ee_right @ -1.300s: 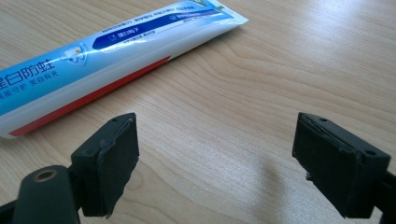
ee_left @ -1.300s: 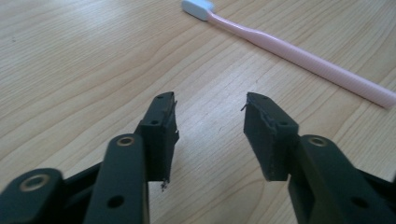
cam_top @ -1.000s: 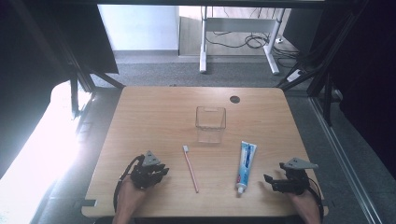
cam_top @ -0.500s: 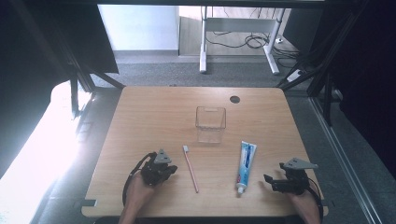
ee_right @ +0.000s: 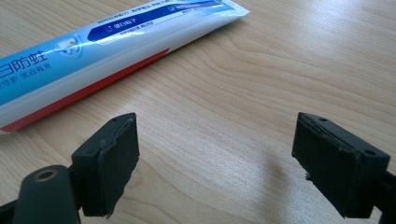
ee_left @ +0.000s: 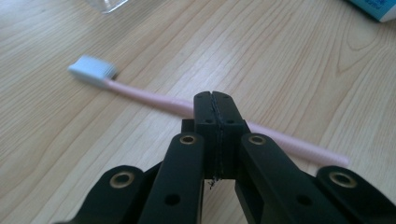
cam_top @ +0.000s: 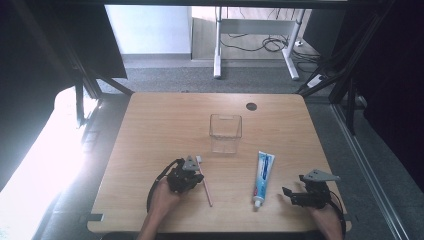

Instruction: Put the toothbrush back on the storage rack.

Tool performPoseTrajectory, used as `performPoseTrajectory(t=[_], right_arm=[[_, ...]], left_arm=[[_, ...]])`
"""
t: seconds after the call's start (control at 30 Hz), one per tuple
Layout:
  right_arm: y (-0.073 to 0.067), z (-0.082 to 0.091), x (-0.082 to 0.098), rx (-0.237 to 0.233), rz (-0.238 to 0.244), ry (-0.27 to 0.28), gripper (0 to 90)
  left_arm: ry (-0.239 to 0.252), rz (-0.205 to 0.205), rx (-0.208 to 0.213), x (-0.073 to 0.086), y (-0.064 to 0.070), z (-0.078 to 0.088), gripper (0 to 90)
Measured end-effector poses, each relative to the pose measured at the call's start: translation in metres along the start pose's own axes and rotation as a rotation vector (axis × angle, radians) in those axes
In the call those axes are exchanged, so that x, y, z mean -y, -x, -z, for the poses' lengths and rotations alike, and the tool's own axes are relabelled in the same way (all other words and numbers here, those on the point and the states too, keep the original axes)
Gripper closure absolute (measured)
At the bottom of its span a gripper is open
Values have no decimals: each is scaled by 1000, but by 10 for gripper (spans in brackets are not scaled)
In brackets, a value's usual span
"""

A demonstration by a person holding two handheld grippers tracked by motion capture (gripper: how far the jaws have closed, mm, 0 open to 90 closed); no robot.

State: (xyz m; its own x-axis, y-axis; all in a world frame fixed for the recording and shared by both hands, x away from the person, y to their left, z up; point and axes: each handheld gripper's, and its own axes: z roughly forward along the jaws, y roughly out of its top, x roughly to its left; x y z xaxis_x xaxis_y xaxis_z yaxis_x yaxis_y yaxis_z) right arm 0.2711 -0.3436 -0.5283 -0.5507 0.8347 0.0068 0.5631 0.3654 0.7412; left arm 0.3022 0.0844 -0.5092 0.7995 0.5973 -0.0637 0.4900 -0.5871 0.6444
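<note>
A pink toothbrush [cam_top: 204, 181] with a white head lies on the wooden table [cam_top: 160, 125]. My left gripper [cam_top: 199, 176] sits right beside its handle. In the left gripper view the jaws [ee_left: 215, 95] are shut tight together with nothing between them, and the toothbrush [ee_left: 140, 94] runs across just beyond the tips. A blue and white toothpaste tube [cam_top: 262, 175] lies to the right. My right gripper [cam_top: 287, 194] rests near the tube's cap end. Its jaws [ee_right: 215, 140] stand wide open over bare wood, with the tube [ee_right: 93, 51] ahead at the left.
A clear square glass container [cam_top: 225, 132] stands upright at mid table, behind the toothbrush and the tube. A round dark cable hole [cam_top: 251, 106] sits near the far edge. Beyond the table are a grey floor and a white desk frame [cam_top: 217, 45].
My left hand has slid to the right across the table, up to the toothbrush handle. The right hand and gripper have stayed where they were.
</note>
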Motion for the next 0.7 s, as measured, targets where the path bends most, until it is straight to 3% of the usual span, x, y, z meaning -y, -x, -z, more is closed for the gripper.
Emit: performPoseTrajectory(t=[0.17,0.33,0.7], right_arm=[[0,0,0,0,1,-1,152],[0,0,0,1,1,-1,154],[-1,-1,0,0,9,-9,156]], left_arm=[[-21,-25,10,-11,6,-13,896],[-38,-32,7,-12,8,-20,896],[-73,-30,-21,-5,7,-18,896]])
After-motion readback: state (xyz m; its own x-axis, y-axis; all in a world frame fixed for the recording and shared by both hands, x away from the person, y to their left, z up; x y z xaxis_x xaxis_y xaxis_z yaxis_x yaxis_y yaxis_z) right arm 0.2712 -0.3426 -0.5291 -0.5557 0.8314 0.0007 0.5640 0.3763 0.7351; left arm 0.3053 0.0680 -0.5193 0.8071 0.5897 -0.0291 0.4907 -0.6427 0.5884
